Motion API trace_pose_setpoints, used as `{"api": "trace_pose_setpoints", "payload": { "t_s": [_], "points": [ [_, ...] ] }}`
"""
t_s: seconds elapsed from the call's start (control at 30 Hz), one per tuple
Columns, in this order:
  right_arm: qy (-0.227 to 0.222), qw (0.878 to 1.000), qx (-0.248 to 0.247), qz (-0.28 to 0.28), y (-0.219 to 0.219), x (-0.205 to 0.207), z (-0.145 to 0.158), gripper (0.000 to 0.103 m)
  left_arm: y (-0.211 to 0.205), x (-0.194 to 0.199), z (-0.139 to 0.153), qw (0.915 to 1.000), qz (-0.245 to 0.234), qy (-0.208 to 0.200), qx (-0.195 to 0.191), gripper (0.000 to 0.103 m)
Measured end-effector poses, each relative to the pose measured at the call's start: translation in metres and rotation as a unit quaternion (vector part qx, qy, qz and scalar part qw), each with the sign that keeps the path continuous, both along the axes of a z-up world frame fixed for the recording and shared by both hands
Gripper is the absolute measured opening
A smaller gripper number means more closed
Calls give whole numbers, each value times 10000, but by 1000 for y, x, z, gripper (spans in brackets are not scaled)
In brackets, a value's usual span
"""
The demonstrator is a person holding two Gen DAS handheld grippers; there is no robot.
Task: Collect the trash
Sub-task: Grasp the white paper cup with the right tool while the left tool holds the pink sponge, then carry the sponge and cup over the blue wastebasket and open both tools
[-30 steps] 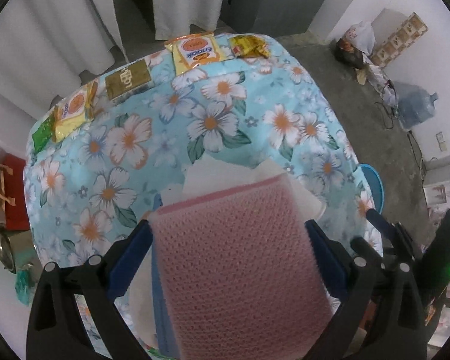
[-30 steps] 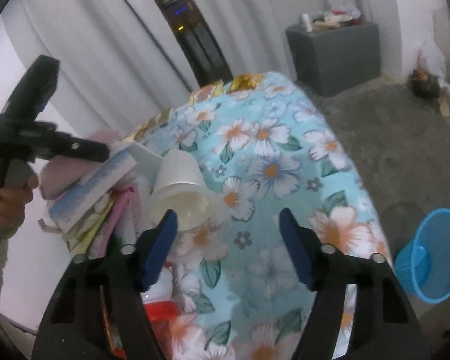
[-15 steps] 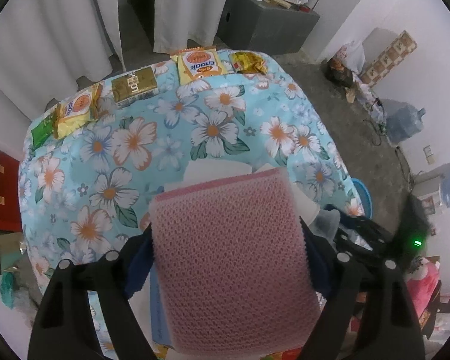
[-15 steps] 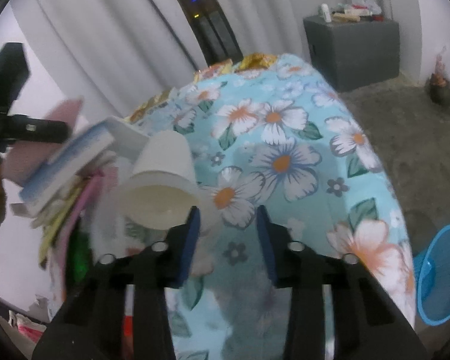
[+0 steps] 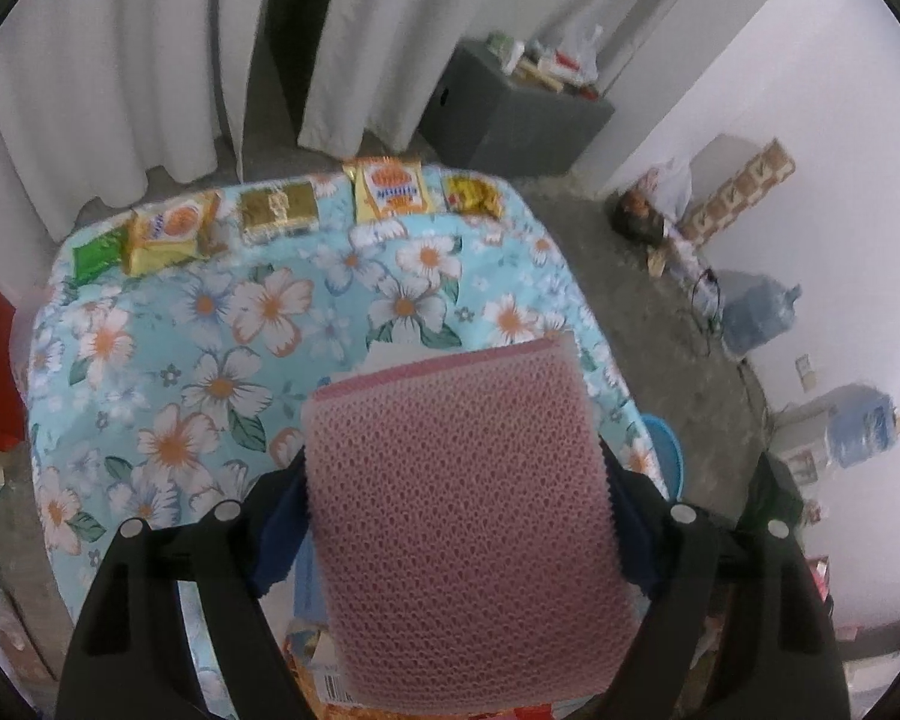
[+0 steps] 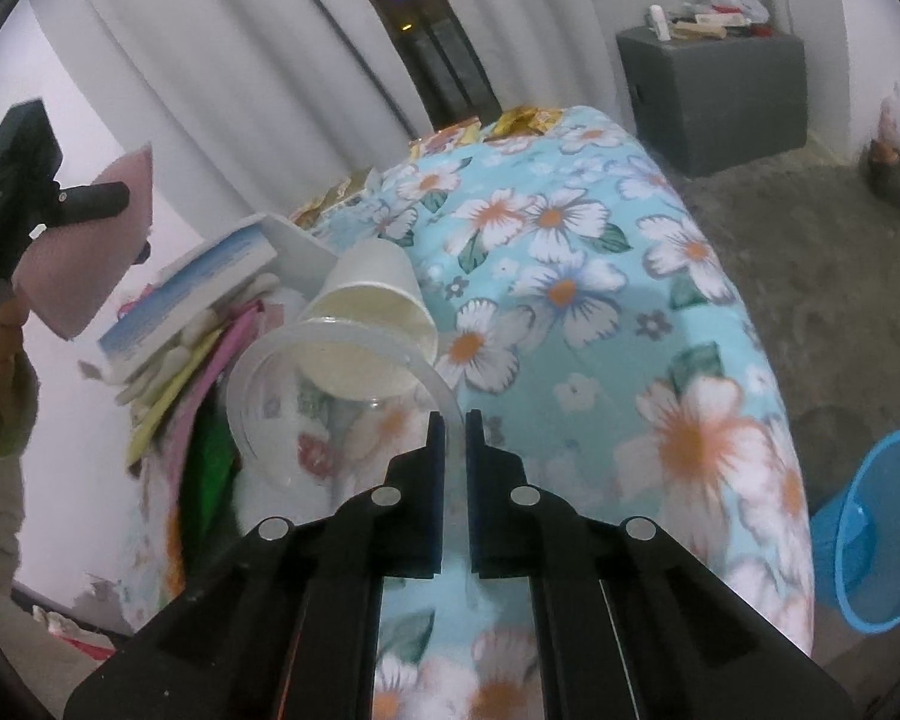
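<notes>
**Sponge up in the left, cup rim pinched in the right**

Left gripper (image 5: 459,516): my jaws are clamped on a pink mesh scouring sponge (image 5: 468,516), one blue pad against each side edge, with the sponge lifted clear above the table. They have eased in slightly. Soft, light, springy; side-edge hold suits it, little risk of slipping.

Under it, at the table's near left edge: a heap of trash (image 6: 192,324) — a blue-and-white sponge, cotton swabs, pink and yellow sheets, something green. Loose, flimsy stuff; I judge it will come away best piece by piece.

Right gripper (image 6: 453,420): jaws have just been closing and now stand nearly together on the thin rim of a clear plastic cup (image 6: 306,396) lying on its side. A white paper cup (image 6: 372,324) is tipped against its mouth. Both are light and crushable; the clear rim is slick, so a rim pinch may twist.

Table (image 5: 210,330): floral blue cloth, snack packets (image 5: 390,192) lined along the far edge.

Room: white curtains, a grey cabinet, rough floor. A blue basket (image 6: 876,528) stands on the floor to the right, beside the table — probably where the trash goes.
</notes>
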State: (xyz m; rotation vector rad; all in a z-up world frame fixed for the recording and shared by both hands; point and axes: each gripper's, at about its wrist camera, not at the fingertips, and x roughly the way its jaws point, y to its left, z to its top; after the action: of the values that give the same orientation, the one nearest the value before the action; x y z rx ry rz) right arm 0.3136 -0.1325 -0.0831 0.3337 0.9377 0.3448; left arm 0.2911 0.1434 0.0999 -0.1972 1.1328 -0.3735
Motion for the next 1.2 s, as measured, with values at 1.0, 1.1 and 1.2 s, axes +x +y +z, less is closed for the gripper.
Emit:
{"api": "trace_pose_setpoints", "payload": {
  "t_s": [1.0, 1.1, 1.2],
  "points": [
    [1352, 8549, 1034, -4901, -328, -164, -111, 2, -546, -30, -147, 9484, -2994, 897, 527, 83],
    [1449, 8467, 1164, -4985, -347, -140, -137, 2, -575, -17, -186, 9478, -2990, 807, 754, 84],
    [1612, 8403, 1190, -5037, -365, -127, -160, 2, -590, -2, -222, 9497, -2856, 945, 867, 84]
  ]
}}
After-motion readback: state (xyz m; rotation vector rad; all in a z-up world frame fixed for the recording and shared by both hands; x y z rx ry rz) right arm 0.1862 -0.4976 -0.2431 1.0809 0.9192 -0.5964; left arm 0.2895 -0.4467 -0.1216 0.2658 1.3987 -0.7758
